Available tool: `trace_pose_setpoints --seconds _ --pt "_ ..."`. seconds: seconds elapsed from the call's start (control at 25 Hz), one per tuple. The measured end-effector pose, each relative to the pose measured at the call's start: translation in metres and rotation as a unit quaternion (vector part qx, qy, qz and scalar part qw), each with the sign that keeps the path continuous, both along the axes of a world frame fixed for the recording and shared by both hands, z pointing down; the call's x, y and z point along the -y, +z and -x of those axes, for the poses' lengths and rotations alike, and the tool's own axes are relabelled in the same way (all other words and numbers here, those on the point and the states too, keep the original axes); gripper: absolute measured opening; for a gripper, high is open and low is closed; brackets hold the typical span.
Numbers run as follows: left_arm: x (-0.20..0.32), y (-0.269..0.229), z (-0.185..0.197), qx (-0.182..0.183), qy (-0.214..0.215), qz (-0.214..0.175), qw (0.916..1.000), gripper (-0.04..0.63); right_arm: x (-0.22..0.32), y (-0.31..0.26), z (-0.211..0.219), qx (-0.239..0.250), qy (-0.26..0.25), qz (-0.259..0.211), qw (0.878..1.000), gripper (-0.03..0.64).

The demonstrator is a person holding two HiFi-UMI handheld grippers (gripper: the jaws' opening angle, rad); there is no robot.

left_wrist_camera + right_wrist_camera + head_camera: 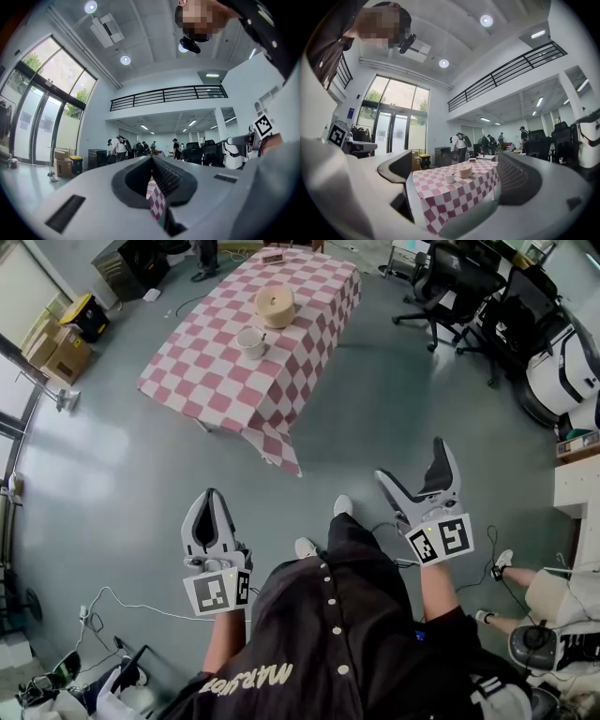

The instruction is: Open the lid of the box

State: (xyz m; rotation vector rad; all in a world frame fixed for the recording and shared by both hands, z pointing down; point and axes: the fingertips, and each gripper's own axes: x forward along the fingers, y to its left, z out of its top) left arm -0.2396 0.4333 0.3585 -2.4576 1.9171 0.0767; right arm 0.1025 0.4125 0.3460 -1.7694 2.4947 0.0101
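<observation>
1. Far left in the head view, cardboard cartons (pixel 54 351) stand on the grey floor (pixel 141 456) by the glass wall.
2. The left gripper (pixel 214 514) is held low in front of the person. Its own view shows the jaws closed tip to tip (pixel 152 158) with nothing caught between them. Only a sliver of checked cloth shows far beyond through the hollow behind the tips.
3. The table (pixel 309 343) stands well ahead of both grippers under a red-and-white checked cloth (pixel 272 432) that hangs off the near corner.
4. A white cup (pixel 251 341) sits on the cloth on the near side of the box, close to it but not touching.
5. The box (pixel 275 311) is round, squat and pale tan, about mid-table toward the far end. Its lid (pixel 275 296) lies flat on top, closed, in the same tan, with a rim standing slightly proud of the wall. Finer detail is too small to make out. In the right gripper view it shows beside the cup (pixel 464 171).
6. The right gripper (pixel 411 461) has its jaws spread wide and holds nothing. The table shows between them in the distance (pixel 457 180).
7. Black office chairs (pixel 459 287) stand at the right.
</observation>
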Motion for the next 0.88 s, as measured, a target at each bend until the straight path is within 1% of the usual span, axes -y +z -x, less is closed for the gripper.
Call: trace_pose_setpoints --seconds 0.28,0.64,0.88 --pt "0.025 0.003 0.0 0.0 0.0 0.002 1.0 0.011 0.023 0.004 0.003 0.001 -0.002 0.003 1.0 0.555" --pt "0.071 -0.005 -0.004 0.004 -0.005 -0.006 1.0 0.011 0.075 0.002 -0.001 0.003 -0.002 0.003 1.0 0.555" --pt "0.103 -0.007 -0.015 0.003 -0.007 -0.006 1.0 0.011 0.106 0.003 -0.015 0.004 0.005 0.005 1.0 0.557"
